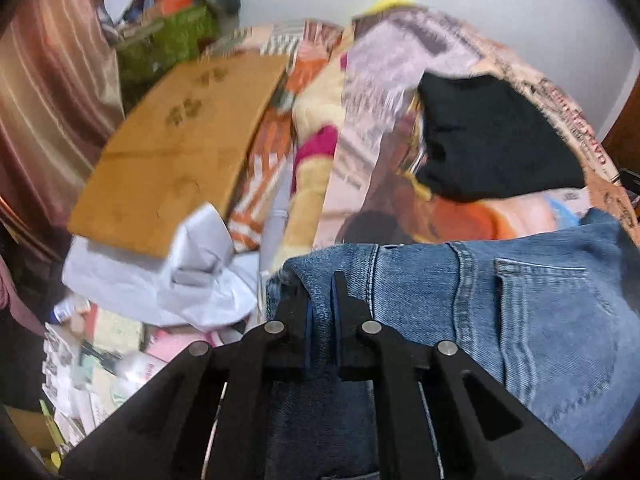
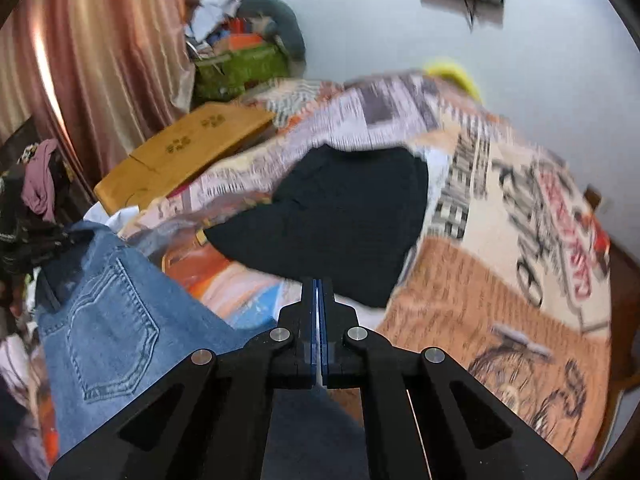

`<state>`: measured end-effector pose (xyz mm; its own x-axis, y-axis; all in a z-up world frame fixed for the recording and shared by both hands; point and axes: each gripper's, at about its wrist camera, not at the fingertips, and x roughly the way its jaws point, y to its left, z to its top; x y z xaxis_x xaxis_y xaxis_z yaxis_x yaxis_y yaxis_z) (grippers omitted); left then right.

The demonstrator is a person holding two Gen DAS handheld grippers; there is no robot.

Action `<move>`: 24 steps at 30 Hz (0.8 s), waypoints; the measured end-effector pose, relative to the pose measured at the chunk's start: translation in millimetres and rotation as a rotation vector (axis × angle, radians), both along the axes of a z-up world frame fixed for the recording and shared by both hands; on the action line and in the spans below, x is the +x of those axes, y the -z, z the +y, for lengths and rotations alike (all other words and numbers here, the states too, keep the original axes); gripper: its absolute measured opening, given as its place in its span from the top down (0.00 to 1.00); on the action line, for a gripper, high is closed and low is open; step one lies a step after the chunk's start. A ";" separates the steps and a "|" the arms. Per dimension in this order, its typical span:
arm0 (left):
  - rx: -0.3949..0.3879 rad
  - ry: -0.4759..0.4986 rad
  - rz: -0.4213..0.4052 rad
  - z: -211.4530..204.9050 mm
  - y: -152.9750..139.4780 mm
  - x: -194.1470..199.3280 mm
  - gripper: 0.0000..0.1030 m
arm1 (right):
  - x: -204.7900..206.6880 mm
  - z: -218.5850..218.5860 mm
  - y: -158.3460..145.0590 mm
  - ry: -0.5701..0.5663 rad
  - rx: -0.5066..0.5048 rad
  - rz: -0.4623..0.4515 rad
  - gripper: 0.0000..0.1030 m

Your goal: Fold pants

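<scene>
Blue jeans (image 1: 520, 320) hang across the lower right of the left wrist view with a back pocket showing. My left gripper (image 1: 322, 284) is shut on a fold of that denim, which stands up between its two fingers. In the right wrist view the jeans (image 2: 112, 320) slope from the left edge down under the gripper body. My right gripper (image 2: 319, 284) is shut, pads pressed together, and no fabric shows between its tips. Whether any denim is caught lower down is hidden.
A black garment (image 2: 344, 216) lies on the printed bed cover (image 2: 500, 280). A wooden board (image 1: 180, 152) rests at the bed's left, over white cloth (image 1: 180, 272). A green basket (image 2: 240, 68) of clutter and a pink curtain (image 2: 100, 60) stand behind. Clutter fills the floor at lower left.
</scene>
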<state>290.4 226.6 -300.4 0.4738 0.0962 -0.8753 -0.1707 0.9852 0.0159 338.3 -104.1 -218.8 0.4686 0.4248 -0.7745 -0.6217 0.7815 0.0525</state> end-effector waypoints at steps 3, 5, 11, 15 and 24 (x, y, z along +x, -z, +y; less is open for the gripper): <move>0.013 0.016 0.004 -3.1 -1.2 1.7 0.90 | -11.6 -5.1 2.1 -0.014 -0.026 0.020 0.99; 0.003 0.023 -0.002 -2.4 -12.8 -4.9 0.88 | -20.9 -11.9 1.0 -0.020 -0.047 0.025 0.98; 0.024 -0.018 -0.101 9.1 -54.6 -48.8 0.52 | -49.1 -53.1 -6.2 0.045 -0.077 0.015 0.68; -0.001 -0.042 -0.092 16.3 -59.9 -80.5 0.50 | -70.4 -87.7 -15.5 0.117 -0.058 0.003 0.63; -0.153 -0.103 -0.004 14.1 -13.6 -119.3 0.42 | -116.5 -164.6 -19.1 0.281 -0.064 -0.002 0.63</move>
